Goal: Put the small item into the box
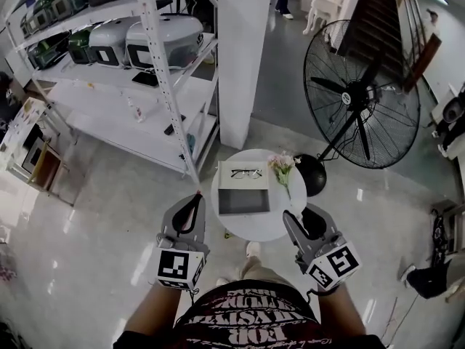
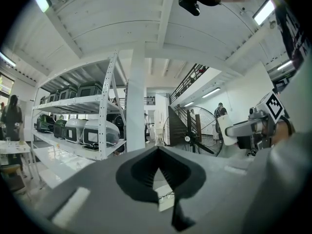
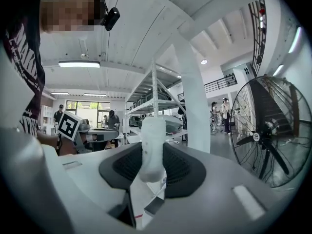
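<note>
Bright, even light from ceiling strips (image 3: 79, 64), glare on the glossy floor (image 1: 109, 195), fisheye bending at edges.

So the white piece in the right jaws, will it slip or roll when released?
The white piece looks smooth and rounded, so it may slip between the jaws. It shows no dent where clamped, so probably rigid. Released into the box, it might roll slightly.
</note>
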### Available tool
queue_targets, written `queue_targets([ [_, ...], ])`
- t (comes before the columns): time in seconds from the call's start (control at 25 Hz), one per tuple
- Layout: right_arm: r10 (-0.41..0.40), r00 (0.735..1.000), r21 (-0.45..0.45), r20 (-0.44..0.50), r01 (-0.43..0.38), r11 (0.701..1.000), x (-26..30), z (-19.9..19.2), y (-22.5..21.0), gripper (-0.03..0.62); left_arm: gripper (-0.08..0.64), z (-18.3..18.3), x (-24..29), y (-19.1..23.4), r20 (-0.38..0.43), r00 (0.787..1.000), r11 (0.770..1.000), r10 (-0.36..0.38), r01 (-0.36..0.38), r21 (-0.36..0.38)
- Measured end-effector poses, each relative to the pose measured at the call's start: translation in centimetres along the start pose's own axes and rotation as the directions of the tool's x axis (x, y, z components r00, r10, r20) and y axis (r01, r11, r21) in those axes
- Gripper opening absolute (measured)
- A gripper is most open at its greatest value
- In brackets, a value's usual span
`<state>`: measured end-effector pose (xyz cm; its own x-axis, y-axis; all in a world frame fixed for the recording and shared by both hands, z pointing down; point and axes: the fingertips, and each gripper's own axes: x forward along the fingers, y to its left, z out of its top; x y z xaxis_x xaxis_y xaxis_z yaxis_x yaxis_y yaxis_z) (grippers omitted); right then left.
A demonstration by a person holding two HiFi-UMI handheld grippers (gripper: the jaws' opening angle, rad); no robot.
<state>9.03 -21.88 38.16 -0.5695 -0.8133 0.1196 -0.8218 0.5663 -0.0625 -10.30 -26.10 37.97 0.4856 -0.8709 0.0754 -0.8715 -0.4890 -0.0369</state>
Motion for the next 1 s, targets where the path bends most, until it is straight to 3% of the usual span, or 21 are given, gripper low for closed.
queue_targets([
  [0.48, 0.022, 0.997, 0.049, -0.068, -0.019, 0.999, 3.6, -2.4, -5.7, 0.152, 0.0, -1.1, 6.0, -0.1, -0.036, 0.999, 1.0, -0.006, 0.006, -0.016],
  [0.76, 0.051, 0.987, 0.119, -0.154, -0.033, 0.992, 6.9, -7.4, -8.3, 0.152, 0.0, -3.9, 8.5, 0.5, -0.09, 0.996, 0.999, 0.01, -0.013, -0.029],
  [1.0, 0.08, 0.963, 0.153, -0.259, -0.041, 0.987, 9.6, -13.1, -10.0, 0.152, 0.0, -5.0, 10.1, 1.0, -0.135, 0.99, 0.998, 0.034, -0.04, -0.038],
])
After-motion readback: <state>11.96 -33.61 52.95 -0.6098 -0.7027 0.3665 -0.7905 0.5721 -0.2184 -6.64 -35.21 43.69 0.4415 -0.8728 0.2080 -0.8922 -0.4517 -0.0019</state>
